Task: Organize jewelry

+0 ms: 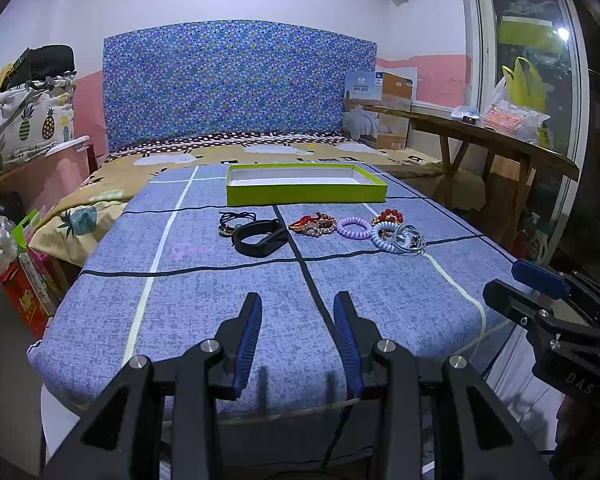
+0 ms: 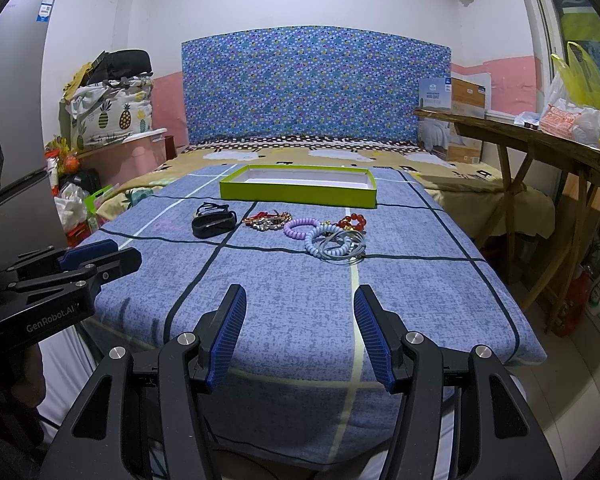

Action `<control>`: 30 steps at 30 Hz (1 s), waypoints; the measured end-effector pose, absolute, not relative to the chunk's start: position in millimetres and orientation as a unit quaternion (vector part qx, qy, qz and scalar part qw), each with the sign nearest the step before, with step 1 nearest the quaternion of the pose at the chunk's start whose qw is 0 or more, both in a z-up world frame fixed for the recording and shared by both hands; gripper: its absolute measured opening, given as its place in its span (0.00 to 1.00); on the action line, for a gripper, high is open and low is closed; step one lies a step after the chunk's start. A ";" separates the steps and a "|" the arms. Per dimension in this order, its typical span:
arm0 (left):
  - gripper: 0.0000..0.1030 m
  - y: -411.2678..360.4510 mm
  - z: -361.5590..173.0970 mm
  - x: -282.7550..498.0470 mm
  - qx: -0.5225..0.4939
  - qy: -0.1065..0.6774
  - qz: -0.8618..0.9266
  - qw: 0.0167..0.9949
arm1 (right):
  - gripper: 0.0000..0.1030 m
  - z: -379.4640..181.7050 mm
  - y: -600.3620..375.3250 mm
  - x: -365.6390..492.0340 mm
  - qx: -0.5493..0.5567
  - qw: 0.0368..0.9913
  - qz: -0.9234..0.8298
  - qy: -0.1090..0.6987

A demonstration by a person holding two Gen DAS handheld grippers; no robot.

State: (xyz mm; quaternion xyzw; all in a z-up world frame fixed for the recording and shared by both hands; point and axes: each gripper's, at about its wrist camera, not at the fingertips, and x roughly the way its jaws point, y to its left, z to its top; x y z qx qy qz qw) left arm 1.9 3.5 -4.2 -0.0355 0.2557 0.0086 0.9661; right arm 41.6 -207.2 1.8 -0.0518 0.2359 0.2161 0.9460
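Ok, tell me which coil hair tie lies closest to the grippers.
The pale blue coil hair tie, tangled with a grey cord; the purple coil hair tie sits farther back, to its left.

Bedroom: patterned headboard (image 1: 236, 84), wooden table (image 1: 496, 136)

bed (image 1: 228, 292) | green tray (image 1: 306, 194) | black band (image 1: 260, 236) | bracelets (image 1: 354, 228)

We see both views under cool, even indoor light with a bluish cast — a lamp glares in the window (image 1: 563, 33). Soft shadows fall on the bedspread (image 1: 204, 280). Fisheye bending darkens corners; the centre stays sharp.
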 end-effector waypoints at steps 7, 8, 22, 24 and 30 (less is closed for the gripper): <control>0.38 4.0 -4.9 1.9 -0.035 0.256 0.008 0.966 | 0.55 2.6 -202.5 40.0 -0.052 0.946 0.216 0.236; 0.38 3.7 -4.6 2.1 -0.035 0.257 0.008 0.966 | 0.55 2.6 -202.5 40.0 -0.052 0.946 0.216 0.237; 0.38 4.9 -6.3 2.4 -0.035 0.259 0.008 0.965 | 0.55 2.6 -206.3 40.4 -0.053 0.945 0.216 0.238; 0.38 6.3 -8.5 4.3 -0.036 0.261 0.007 0.965 | 0.55 -3.7 -210.7 46.4 -0.054 0.945 0.217 0.240; 0.38 10.1 -9.6 18.3 -0.036 0.272 -0.003 0.962 | 0.55 -3.6 -208.7 56.2 -0.055 0.944 0.216 0.244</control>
